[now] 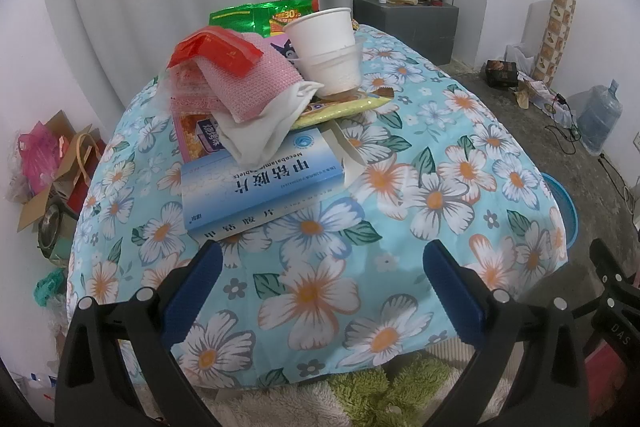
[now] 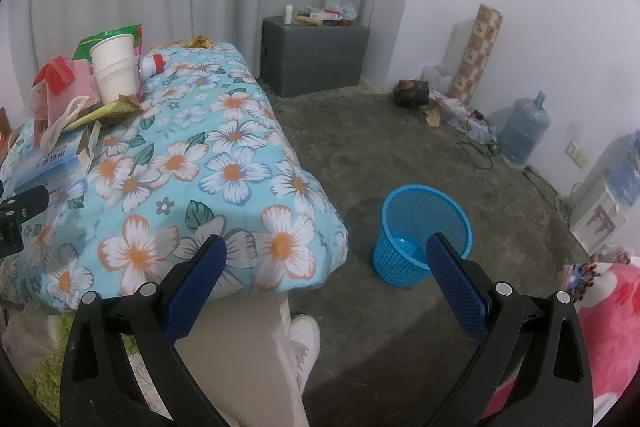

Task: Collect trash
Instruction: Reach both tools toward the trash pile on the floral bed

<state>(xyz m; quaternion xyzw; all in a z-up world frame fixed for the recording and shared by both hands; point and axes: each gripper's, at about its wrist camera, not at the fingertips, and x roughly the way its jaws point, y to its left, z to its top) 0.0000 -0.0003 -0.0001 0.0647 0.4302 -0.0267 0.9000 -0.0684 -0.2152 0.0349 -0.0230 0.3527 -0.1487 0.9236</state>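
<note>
My left gripper (image 1: 322, 259) wide, empty, below medicine box (image 1: 260, 183) mid-frame; my right gripper (image 2: 326, 255) wide, empty; blue basket (image 2: 420, 239) lower right.

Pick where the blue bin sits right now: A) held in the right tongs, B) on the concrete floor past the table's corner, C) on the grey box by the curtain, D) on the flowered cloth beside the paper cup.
B: in the right wrist view the blue bin stands upright on the bare floor, off the flowered cloth; the right tongs are open and hold nothing.
</note>
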